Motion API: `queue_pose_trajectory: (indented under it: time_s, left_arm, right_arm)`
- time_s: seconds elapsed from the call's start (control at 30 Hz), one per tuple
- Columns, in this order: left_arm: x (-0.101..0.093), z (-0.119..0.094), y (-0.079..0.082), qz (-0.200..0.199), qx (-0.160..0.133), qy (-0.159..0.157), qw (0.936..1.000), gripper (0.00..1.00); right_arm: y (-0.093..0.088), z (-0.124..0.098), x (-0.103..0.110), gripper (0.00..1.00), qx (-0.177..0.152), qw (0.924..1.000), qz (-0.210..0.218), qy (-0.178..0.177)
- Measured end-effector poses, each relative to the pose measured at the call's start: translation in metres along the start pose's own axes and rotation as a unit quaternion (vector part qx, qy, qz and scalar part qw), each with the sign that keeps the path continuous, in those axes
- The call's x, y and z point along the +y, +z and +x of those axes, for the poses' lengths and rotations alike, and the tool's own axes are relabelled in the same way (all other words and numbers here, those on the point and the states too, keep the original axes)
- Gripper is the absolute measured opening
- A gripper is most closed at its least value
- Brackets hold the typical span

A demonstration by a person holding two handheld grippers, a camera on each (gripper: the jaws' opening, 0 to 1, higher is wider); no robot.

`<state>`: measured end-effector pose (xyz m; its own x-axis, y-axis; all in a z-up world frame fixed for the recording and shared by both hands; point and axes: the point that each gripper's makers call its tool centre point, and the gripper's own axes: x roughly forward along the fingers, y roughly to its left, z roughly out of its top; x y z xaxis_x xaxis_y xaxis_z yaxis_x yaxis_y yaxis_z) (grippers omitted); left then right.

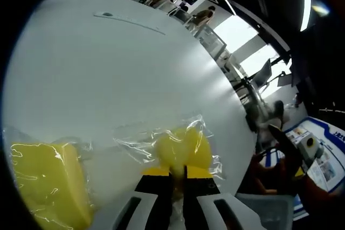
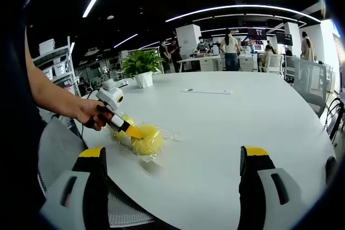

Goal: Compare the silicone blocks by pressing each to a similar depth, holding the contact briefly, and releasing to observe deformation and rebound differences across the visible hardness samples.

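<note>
Yellow silicone block (image 1: pixel 182 146), wrapped in clear film, lies on the white table (image 1: pixel 108 79) directly ahead of the left gripper (image 1: pixel 178 172). Its yellow-tipped jaws are drawn almost together, tips touching the block's near edge; whether they pinch the film or simply press cannot be told. In the right gripper view the left gripper's tip (image 2: pixel 131 131) rests on that block (image 2: pixel 147 140) at the table's near-left edge, a hand (image 2: pixel 92 115) around its handle. A second yellow block (image 1: pixel 48 184), also in film, sits to the left, apart from the first; in the right gripper view it lies (image 2: pixel 122 129) just behind the pressed one.

Right gripper (image 2: pixel 172 157): jaws spread wide, nothing between them, held well back from the samples above the near table edge.

Step in hand, as judged: press-and-hold on the first sample. No dent is clear; film glare hides the surface.

Next move calls for: lift straight off so the rebound can be watched, then shift to the second block and press to a matching depth. Loose film may slide or cling to the tips.

Farther out: potted plant (image 2: pixel 141 65) at the far-left table edge, a flat strip (image 2: pixel 198 91) mid-table, mesh chair (image 2: pixel 70 149) near left, people standing at far desks.
</note>
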<state>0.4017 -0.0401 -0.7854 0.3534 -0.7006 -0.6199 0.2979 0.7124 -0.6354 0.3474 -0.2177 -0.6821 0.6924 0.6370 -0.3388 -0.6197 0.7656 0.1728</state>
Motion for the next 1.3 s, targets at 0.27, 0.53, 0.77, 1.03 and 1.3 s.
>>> queue_pose_trajectory:
  time_s: [0.27, 0.53, 0.77, 1.03, 1.3]
  left_arm:
    - [-0.01, -0.002, 0.0, 0.052, -0.027, -0.021, 0.9981, 0.01]
    - [-0.019, -0.011, 0.009, 0.113, -0.057, -0.026, 0.9916, 0.0]
    - [-0.024, -0.021, 0.024, 0.114, -0.089, -0.033, 0.989, 0.0]
    - [-0.044, -0.039, 0.048, 0.135, -0.136, -0.054, 0.9799, 0.0]
    - [-0.062, -0.062, 0.068, 0.158, -0.171, -0.065, 0.9702, 0.0]
  right_arm:
    - [0.002, -0.002, -0.002, 0.97, 0.0, 1.0, -0.002, -0.003]
    - [0.003, -0.003, -0.002, 0.97, 0.001, 1.0, -0.003, -0.002]
    - [0.006, -0.003, -0.004, 0.97, -0.002, 1.0, -0.003, -0.004]
    - [0.011, -0.003, -0.001, 0.97, -0.005, 1.0, -0.003, 0.001]
    - [0.034, -0.003, -0.003, 0.97, -0.023, 0.9997, -0.006, 0.001]
